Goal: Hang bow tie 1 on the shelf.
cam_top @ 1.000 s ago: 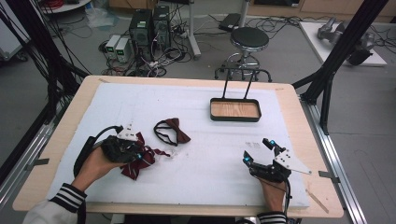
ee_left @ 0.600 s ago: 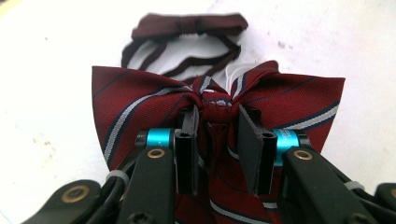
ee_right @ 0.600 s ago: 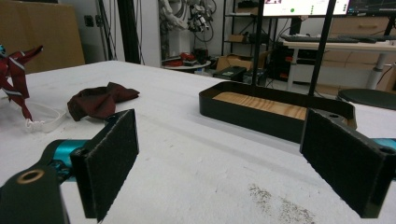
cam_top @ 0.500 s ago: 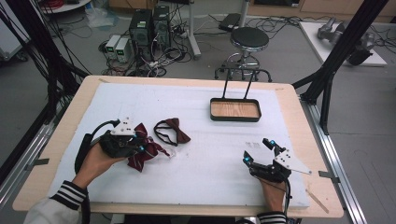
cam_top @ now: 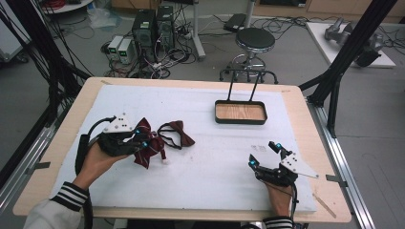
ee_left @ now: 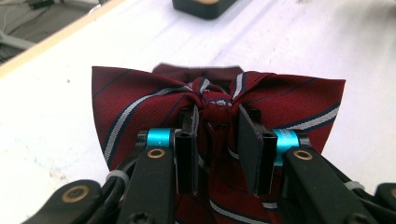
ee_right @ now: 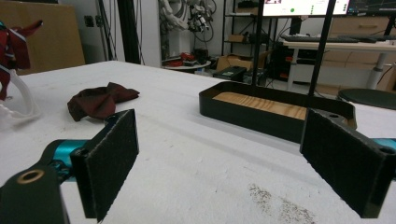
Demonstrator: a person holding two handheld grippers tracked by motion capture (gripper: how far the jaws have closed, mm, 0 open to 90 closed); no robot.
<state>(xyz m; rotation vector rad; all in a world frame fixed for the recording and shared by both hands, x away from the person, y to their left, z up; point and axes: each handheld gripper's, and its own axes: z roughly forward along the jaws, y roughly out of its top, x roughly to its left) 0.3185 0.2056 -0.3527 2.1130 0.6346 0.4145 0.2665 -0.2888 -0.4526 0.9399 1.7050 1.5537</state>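
At the left of the frame the left gripper (cam_top: 143, 138) holds a striped dark-red bow tie (cam_top: 149, 149) just above the white mat (cam_top: 205, 171), its jaws closed on the cloth. Just to its right a second, plain dark-red bow tie (cam_top: 177, 133) lies flat on the mat with its black strap looped beside it. Right of centre, farther up, sits a black tray with a wooden floor (cam_top: 240, 112). At the lower right the right gripper (cam_top: 263, 155) rests on the mat, jaws apart.
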